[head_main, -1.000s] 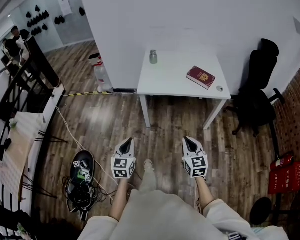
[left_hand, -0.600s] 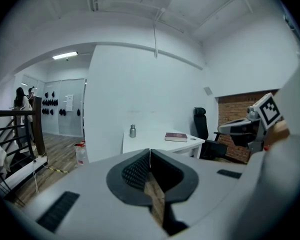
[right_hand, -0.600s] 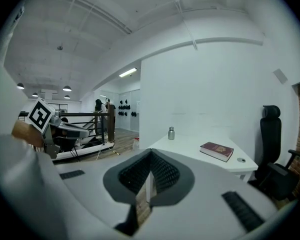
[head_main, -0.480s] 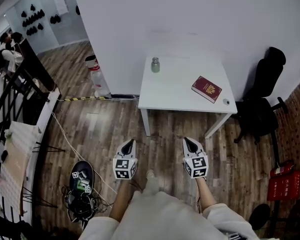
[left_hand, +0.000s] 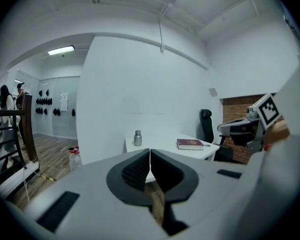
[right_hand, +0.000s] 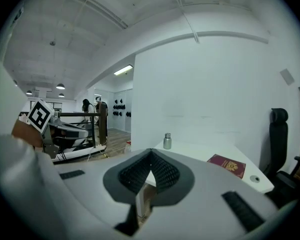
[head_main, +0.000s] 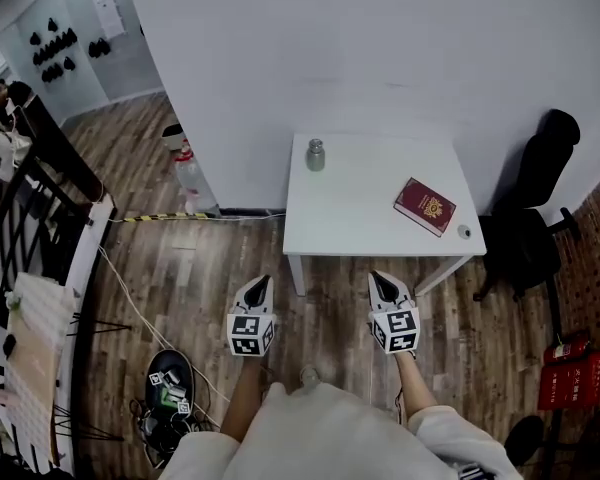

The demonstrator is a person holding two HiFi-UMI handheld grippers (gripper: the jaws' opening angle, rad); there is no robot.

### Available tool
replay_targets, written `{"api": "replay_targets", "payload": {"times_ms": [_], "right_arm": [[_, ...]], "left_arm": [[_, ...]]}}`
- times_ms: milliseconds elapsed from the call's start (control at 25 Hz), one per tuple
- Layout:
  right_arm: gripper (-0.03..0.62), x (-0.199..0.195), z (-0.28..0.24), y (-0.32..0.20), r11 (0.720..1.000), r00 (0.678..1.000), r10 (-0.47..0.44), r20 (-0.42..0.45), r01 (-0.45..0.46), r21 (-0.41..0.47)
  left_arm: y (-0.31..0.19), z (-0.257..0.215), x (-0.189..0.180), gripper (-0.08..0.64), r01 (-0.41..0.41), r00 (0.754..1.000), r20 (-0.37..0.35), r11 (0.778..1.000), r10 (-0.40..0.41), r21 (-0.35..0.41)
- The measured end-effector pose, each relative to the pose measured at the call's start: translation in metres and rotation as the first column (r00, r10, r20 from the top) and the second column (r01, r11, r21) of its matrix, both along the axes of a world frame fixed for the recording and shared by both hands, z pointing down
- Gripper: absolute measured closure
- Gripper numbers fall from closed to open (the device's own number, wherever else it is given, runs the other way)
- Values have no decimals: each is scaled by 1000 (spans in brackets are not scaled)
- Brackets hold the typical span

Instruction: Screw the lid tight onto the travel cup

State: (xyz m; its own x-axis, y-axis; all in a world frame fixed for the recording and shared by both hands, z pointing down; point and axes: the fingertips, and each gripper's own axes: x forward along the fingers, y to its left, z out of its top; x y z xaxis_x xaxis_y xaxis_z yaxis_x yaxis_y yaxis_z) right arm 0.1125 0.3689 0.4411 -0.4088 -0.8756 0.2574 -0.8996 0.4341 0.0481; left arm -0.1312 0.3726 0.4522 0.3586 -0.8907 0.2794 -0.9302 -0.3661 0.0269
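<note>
A small silver travel cup (head_main: 316, 154) stands upright at the back left corner of a white table (head_main: 370, 223); it also shows as the cup (left_hand: 137, 138) in the left gripper view and the cup (right_hand: 167, 141) in the right gripper view. A small round lid-like disc (head_main: 465, 232) lies near the table's right edge. My left gripper (head_main: 259, 286) and right gripper (head_main: 379, 284) hang side by side over the wooden floor, short of the table's front edge. Both are shut with nothing between the jaws.
A dark red booklet (head_main: 426, 206) lies on the table's right half. A black office chair (head_main: 536, 218) stands right of the table. A plastic water bottle (head_main: 188, 173) sits on the floor by the wall at the left. Cables and a black bag (head_main: 168, 393) lie at lower left.
The table and cup have come nearer in the head view as the person walked toward them. Both grippers kept their side-by-side pose, shut.
</note>
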Motion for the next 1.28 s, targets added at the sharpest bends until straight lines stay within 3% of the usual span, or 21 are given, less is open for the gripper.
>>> {"api": "replay_targets", "payload": {"times_ms": [400,960,1280], "right_arm": [[592,-34,-6,-76,1000,1000,18,-10,-18,17],[592,-33,18,-89,999,999,31,-18,-31,-18],[592,-34,27,-130,1000,1000,3,-11,-4,-21]], "left_arm": [[-81,-3,-30,551,-35,999,2,999,35,9],[-103,16,-24,551,-64,998,1,998,64,-14],[-141,27,-19,551,-44,999,-3,999,44,-21]]}}
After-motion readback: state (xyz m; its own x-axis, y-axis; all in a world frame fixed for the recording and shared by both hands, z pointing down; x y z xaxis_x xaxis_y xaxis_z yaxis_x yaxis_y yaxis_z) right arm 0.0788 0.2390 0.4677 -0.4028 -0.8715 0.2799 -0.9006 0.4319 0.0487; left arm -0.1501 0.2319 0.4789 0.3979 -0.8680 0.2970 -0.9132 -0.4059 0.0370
